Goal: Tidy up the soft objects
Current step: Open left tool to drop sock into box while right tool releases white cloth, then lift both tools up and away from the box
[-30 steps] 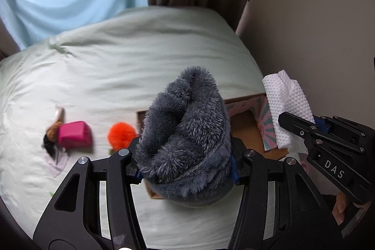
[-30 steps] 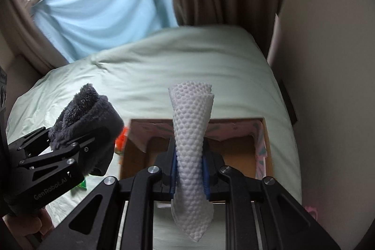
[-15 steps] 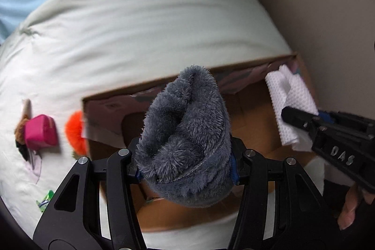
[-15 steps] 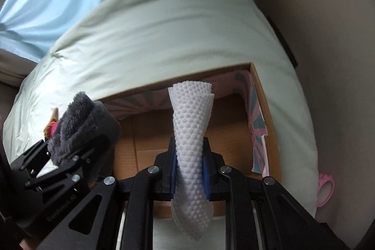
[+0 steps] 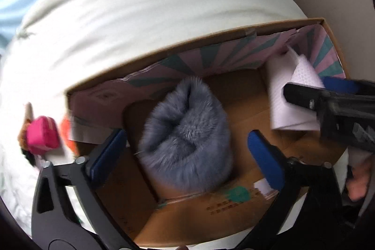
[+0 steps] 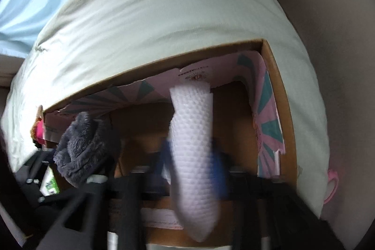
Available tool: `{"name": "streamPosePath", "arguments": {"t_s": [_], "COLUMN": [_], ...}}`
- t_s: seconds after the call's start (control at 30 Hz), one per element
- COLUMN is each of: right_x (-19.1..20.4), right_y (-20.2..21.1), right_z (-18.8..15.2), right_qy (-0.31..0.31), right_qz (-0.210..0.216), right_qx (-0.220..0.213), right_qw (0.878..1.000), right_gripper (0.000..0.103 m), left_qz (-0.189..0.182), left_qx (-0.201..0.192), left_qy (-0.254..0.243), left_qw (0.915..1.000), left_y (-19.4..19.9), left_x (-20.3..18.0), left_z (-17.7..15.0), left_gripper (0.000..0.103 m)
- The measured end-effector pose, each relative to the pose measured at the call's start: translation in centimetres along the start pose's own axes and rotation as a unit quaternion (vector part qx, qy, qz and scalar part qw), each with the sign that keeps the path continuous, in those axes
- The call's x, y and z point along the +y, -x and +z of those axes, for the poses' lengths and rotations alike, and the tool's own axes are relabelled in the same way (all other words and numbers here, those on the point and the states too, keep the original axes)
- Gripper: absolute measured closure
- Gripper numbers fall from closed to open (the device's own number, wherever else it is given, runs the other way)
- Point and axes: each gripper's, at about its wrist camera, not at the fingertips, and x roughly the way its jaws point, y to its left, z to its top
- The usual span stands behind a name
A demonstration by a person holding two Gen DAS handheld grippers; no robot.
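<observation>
The fluffy grey plush bundle [image 5: 185, 135] sits crumpled inside the brown cardboard box [image 5: 234, 31] between my spread left tongs [image 5: 185, 151]; my right tongs [image 6: 192, 163] pinch the white dimpled cloth [image 6: 192, 156].

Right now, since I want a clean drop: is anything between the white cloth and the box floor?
Nothing visible. Bare cardboard shows beside and beyond the white cloth in the box; the grey fluffy bundle lies further left, apart from it.

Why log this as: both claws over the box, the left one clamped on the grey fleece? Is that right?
Not quite. In the left wrist view, the left claw is open; the fleece sits loose between its pads, over the box.
</observation>
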Motion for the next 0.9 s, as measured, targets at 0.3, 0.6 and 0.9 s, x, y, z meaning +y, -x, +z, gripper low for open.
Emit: {"name": "streamPosePath", "arguments": {"t_s": [0.3,0.6,0.9], "right_x": [-0.3,-0.9,0.1], "right_y": [0.1,2.5,7.7], "right_z": [0.0,-1.2,-2.6], "right_qy": [-0.020,-0.019,-0.007], "right_qz": [0.026,0.036,0.044], "right_qx": [0.001,-0.019,-0.050], "right_qw": [0.999,0.999,0.998], "right_gripper": [0.000,0.000,0.000], "left_qz": [-0.016,-0.015,-0.019], "left_qx": [0.005,-0.011,-0.056], "left_qy": [0.003,0.005,0.016], "left_qw": [0.9999,0.9998,0.9981], "left_y": [1.0,3.4,9.6], "left_x": [0.4,1.4,2.3], "left_z": [-0.4,-0.9,-1.8], "left_gripper": [0.000,0.000,0.000]}}
